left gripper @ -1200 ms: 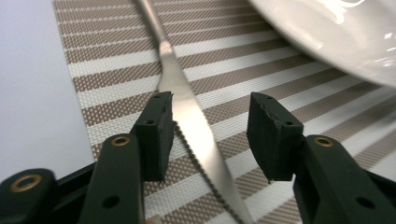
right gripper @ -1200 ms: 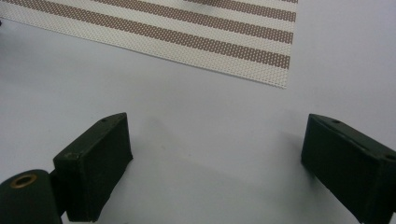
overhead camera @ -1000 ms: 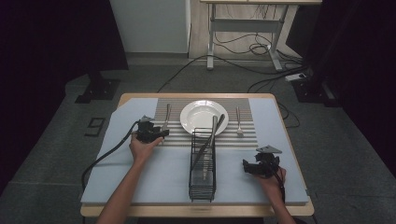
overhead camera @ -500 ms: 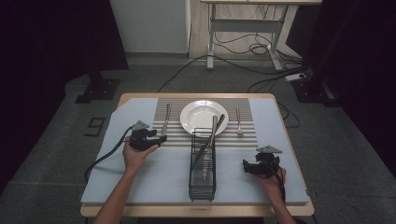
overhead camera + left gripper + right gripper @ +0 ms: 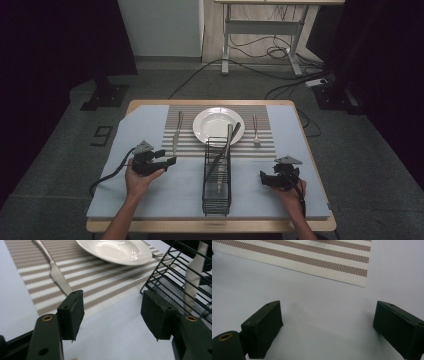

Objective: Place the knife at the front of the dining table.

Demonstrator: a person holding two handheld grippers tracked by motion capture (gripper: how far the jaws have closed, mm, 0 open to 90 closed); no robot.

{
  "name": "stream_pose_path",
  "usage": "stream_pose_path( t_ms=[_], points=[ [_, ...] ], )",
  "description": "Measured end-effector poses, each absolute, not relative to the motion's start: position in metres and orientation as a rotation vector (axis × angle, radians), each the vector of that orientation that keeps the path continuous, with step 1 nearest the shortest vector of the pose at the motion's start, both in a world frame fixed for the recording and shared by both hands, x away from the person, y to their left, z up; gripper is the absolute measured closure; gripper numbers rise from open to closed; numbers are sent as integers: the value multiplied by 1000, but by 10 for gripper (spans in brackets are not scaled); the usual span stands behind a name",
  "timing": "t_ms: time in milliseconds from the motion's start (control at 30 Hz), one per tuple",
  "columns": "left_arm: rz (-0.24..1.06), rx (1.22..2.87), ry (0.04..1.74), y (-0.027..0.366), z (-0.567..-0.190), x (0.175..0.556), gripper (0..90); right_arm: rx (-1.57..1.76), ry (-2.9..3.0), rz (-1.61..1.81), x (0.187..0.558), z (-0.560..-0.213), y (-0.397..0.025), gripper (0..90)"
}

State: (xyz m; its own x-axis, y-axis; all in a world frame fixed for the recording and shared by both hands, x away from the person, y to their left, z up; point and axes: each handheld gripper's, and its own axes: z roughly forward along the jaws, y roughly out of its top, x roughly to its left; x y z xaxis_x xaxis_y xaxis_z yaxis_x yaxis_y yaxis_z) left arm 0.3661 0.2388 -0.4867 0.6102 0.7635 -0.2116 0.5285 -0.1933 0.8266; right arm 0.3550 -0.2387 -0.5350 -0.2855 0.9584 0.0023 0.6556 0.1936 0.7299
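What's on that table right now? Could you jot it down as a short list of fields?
surface: table with striped placemat
plate: white plate, mid-placemat
knife: knife, left of the plate
fork: fork, right of the plate
rack: black wire rack holding utensils
left gripper: left gripper, open, empty
right gripper: right gripper, open, empty
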Motion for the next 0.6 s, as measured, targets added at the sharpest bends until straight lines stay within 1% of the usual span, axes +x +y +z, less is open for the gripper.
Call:
stream_pose_path(
  t_ms=[67, 200, 267, 433, 600],
  points=[
    [329, 1872, 1040, 243, -488, 359, 354, 1504, 2016, 876, 355, -535, -239, 85],
    [310, 1851, 1051, 251, -492, 347, 355, 1505, 2016, 874, 355, -535, -239, 84],
    [331, 1875, 1048, 250, -494, 343, 353, 1505, 2016, 874, 355, -535, -239, 84],
    [308, 1893, 1030, 245, -499, 337, 351, 1504, 2016, 876, 355, -535, -239, 85],
    [312, 1921, 1029, 241, -504, 335, 349, 1505, 2015, 880, 355, -535, -239, 86]
  ],
)
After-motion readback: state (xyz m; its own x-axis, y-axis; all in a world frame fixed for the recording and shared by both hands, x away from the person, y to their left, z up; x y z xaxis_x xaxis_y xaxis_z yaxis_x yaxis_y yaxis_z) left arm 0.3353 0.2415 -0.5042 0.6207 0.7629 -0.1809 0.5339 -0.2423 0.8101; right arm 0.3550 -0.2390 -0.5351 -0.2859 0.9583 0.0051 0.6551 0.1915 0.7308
